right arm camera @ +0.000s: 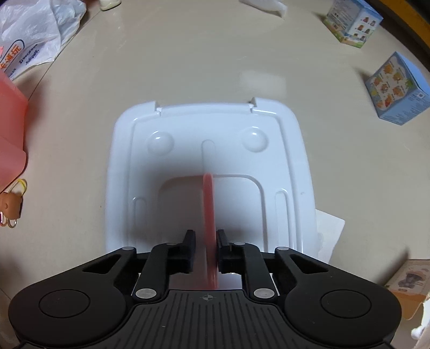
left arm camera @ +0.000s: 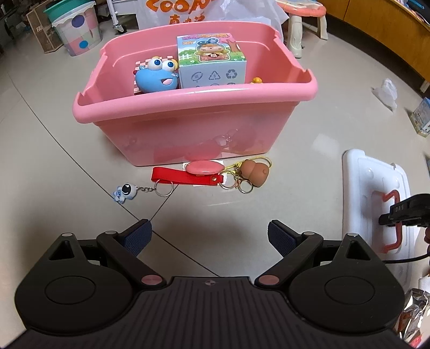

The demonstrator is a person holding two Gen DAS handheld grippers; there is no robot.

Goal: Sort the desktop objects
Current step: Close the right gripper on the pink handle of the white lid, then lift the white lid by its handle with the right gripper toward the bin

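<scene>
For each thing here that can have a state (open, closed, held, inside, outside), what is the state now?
pink bin: open, lid off, toys inside.
white lid: lying on the floor, beside the bin.
pink handle: raised, between the right jaws.
right gripper: nearly closed around the handle.
left gripper: open, empty.
keychains: on the floor, outside the bin.

White plastic bag (left arm camera: 188, 13) and patterned bin (left arm camera: 78, 32) far across tiled floor (left arm camera: 53, 134); pink stool (left arm camera: 303, 16) far right.

Left claw (left arm camera: 209, 236) is matte black with blue ribbed pads (left arm camera: 135, 239), pink pivot caps.
</scene>
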